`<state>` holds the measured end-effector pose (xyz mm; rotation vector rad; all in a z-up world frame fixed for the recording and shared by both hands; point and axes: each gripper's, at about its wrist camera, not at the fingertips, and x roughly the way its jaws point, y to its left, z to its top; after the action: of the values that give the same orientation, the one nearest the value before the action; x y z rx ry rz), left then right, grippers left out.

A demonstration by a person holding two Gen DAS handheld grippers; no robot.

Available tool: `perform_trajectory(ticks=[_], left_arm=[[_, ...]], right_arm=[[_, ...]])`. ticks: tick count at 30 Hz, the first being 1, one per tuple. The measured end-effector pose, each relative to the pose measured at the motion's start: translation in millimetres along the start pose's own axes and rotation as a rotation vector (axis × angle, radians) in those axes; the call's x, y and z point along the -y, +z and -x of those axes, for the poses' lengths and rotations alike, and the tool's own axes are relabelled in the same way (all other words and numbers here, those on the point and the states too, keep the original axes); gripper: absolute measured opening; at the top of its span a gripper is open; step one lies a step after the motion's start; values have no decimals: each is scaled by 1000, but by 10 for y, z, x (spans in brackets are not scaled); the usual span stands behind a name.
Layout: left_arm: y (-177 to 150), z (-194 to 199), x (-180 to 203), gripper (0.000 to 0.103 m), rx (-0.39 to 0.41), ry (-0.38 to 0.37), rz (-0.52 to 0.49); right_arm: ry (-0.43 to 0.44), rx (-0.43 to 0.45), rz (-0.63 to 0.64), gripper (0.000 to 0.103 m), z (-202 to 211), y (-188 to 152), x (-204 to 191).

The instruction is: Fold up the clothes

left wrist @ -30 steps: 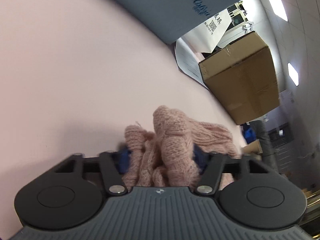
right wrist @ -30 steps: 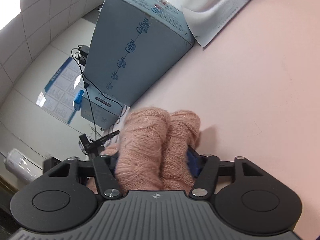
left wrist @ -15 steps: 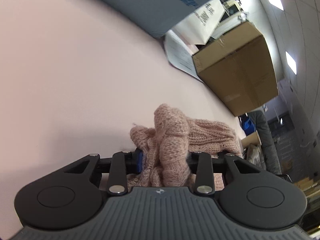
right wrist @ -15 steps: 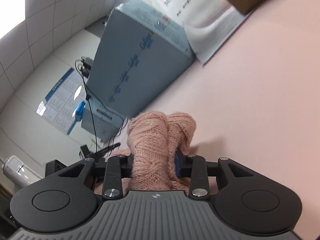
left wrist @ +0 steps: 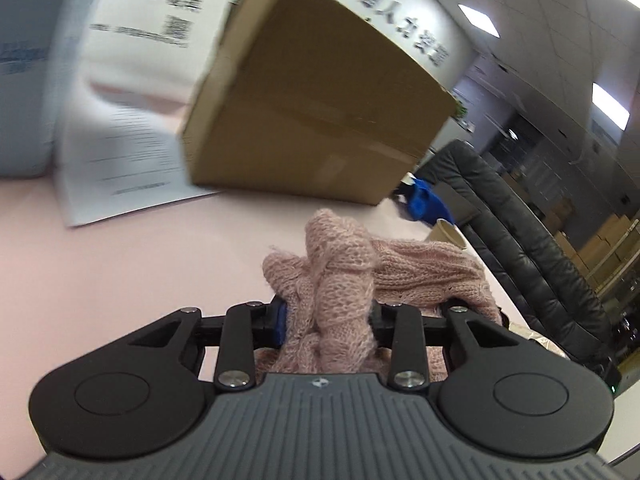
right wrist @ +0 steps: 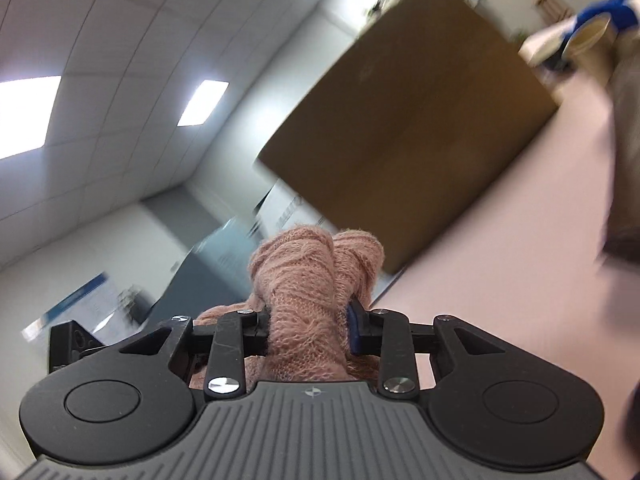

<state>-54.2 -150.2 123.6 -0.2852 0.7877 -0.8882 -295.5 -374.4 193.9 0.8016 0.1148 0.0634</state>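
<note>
Now both grippers are pinching bunched folds of a fuzzy pink cable-knit sweater point(left wrist: 336, 276). The left gripper point(left wrist: 326, 320) is clamping a thick twist that is rising between its narrowed fingers; the right gripper point(right wrist: 308, 326) is squeezing a rounded double roll. Beyond the fingers, a cardboard box point(left wrist: 316, 108) is sitting on the smooth pink surface point(left wrist: 120, 272).

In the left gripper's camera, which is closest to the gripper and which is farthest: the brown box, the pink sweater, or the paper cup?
1. The pink sweater: pinched right between the left gripper's fingers.
2. The paper cup: behind the sweater, to the right, at the table's edge.
3. The brown box: farthest, standing at the back of the pink table, in the middle.
</note>
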Motion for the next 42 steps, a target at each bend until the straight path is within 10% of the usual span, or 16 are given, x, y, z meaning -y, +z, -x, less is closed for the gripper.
perform_trajectory(ticks=[6,16,19,21,26,31,34,37,42], left_arm=[[141,-850,420,30,41,28,-122],[91,-1792,-37,32,-81,58,-42],[63,-1798,-81,46,-81,72,-43],[46,-1763,-111,86,-59,137,-18],[10,-1547,-225,89,-22,148,51],[67,-1184,-225,89,180,226,59],[48,-947,-90,90,322,266,-21],[-44,-948,165,90,312,270,-214],[-439,-1332,566,79,167,362,-590]], right_arm=[[-199,170,67,28,-135,275,312],[-449,27,82,28,-757,139,700],[-471,28,105,32,-798,82,709],[-480,46,104,35,-774,40,698],[-481,147,159,74,-646,-12,579],[-473,353,246,73,-390,4,379],[-410,458,315,55,-246,-21,259],[-412,327,464,13,-363,-104,119],[-529,121,648,8,-641,-303,8]])
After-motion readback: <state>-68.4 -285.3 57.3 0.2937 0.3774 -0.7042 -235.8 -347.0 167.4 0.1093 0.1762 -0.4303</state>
